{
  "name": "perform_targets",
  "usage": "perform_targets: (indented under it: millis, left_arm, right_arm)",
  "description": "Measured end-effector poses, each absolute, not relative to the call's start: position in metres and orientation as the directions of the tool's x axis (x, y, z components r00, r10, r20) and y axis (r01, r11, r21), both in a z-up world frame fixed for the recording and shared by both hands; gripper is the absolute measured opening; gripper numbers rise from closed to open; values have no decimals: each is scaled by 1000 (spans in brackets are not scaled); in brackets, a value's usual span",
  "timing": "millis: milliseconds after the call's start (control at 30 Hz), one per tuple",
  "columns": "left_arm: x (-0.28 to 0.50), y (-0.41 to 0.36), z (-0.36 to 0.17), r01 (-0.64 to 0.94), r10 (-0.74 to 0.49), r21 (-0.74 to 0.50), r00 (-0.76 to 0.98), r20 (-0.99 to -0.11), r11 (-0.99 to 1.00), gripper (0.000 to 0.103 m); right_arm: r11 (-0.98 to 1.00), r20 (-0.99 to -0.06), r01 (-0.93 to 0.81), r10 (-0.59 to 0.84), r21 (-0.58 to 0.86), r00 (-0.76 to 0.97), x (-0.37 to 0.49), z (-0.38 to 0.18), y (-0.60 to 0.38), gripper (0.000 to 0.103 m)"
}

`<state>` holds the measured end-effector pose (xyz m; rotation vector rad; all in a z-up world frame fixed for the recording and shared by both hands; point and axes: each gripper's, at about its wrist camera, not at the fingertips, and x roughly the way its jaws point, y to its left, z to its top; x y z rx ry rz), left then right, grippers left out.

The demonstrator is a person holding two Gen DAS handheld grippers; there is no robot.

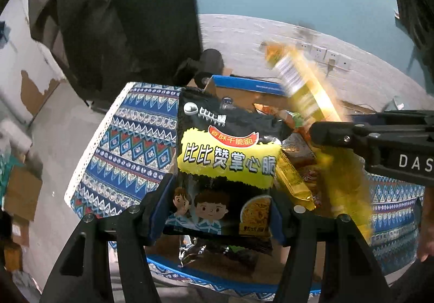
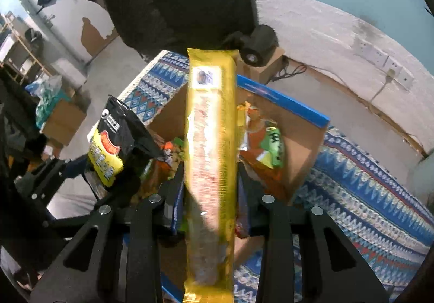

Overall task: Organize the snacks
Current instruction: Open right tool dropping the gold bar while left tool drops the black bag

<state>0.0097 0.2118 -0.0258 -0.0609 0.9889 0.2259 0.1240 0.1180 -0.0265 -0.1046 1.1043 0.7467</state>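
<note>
"比比赞掌心脆" on black noodle packet [image 1: 225,164]; "DAS" on right tool [image 1: 320,134]

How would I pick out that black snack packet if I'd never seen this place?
Find the cardboard box on the blue patterned cloth. Above it, the left gripper clamps the black noodle packet. Unlike the long yellow packet, it's black with cartoon children.

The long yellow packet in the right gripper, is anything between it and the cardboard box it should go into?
Nothing visible blocks it. The long yellow packet, clamped in the right gripper, hangs above the open cardboard box. The left gripper holds its black noodle bag off to the side.
</note>
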Motion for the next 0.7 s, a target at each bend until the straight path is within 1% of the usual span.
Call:
perform_targets:
  millis: [33,67,133,300,433,700]
  left_arm:
    - [9,213,-25,-222,162,48,530,-833,974,71]
    - [9,213,-22,-231,167,48,532,-830,972,80]
    - [8,213,-18,-240,177,50,542,-822,969,85]
    - [2,209,-9,-238,188,66,541,-819,969,85]
    - [-6,200,-1,-220,194,82,551,-811,972,86]
    - [-16,183,18,-199,201,100,586,-785,975,87]
  right_arm:
    - [755,-834,-591,498,283,237,125,-26,118,34]
    - [755,-831,-591,502,285,240,125,-23,118,34]
    - [754,-827,-593,505,283,248,124,-18,115,34]
    - [757,-822,-601,498,255,278,119,-7,103,35]
    - [758,-812,-612,494,225,312,110,4,84,45]
    - [764,-771,-615,507,195,385,86,24,48,59]
